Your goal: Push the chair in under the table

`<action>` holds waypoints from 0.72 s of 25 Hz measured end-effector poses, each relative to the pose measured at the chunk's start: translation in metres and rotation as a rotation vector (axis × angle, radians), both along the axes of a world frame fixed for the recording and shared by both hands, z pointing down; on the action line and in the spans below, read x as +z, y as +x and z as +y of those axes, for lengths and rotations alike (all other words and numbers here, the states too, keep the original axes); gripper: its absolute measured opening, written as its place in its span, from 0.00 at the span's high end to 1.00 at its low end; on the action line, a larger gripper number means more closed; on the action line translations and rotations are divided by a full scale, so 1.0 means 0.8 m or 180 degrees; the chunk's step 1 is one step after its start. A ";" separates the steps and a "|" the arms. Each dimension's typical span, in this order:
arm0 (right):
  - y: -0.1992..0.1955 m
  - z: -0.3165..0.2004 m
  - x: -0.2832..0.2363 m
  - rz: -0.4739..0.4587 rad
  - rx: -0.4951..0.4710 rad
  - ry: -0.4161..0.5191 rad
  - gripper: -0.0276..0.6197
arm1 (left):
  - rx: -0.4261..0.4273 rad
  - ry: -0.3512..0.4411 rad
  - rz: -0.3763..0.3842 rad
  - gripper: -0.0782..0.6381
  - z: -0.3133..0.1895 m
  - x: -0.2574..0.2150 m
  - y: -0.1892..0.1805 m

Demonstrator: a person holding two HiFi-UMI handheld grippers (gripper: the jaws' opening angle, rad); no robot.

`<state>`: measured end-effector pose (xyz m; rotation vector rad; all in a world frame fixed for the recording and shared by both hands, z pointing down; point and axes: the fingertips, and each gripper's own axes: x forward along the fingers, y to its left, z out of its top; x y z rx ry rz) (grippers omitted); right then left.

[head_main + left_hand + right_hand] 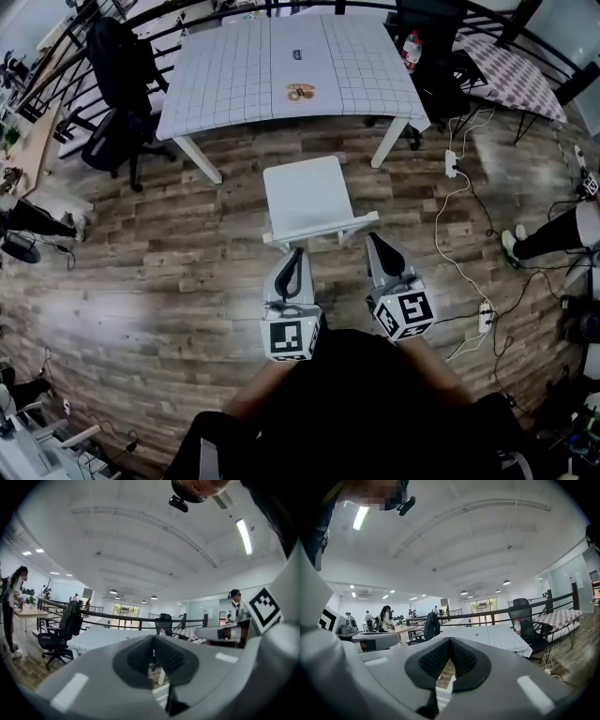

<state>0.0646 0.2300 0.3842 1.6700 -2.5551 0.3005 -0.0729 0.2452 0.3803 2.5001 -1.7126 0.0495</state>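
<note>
A white chair (307,197) stands on the wood floor, its seat facing the white grid-cloth table (234,84) and a gap of floor between them. My left gripper (296,251) is shut and empty, its tip just behind the left part of the chair's backrest rail (321,231). Shut and empty too, my right gripper (372,237) is at the rail's right end. Whether either tip touches the rail I cannot tell. In the left gripper view the shut pads (140,656) point at the table (103,637). The right gripper view's pads (461,658) face the table (487,634) too.
Black office chairs stand at the table's left (122,84) and far right (441,56). A small brown object (300,91) lies on the cloth. A power strip (451,164) and cables run over the floor at the right. A chequered table (511,70) stands beyond.
</note>
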 end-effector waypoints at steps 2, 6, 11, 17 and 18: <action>-0.015 -0.032 0.003 0.0013 0.0024 -0.0036 0.96 | 0.0062 -0.0031 -0.0007 0.88 -0.028 0.004 -0.011; -0.028 -0.076 0.005 0.0029 0.0132 -0.0087 0.96 | 0.0200 -0.0133 0.0021 0.88 -0.071 0.008 -0.024; -0.032 -0.104 0.008 0.0093 0.0178 -0.0088 0.96 | 0.0223 -0.0117 0.0090 0.88 -0.106 0.012 -0.037; -0.033 -0.133 0.014 0.0115 0.0064 -0.0145 0.96 | 0.0174 -0.0188 -0.0024 0.88 -0.125 0.030 -0.026; -0.034 -0.133 0.015 0.0114 0.0034 -0.0145 0.96 | 0.0184 -0.0193 -0.0062 0.88 -0.123 0.033 -0.023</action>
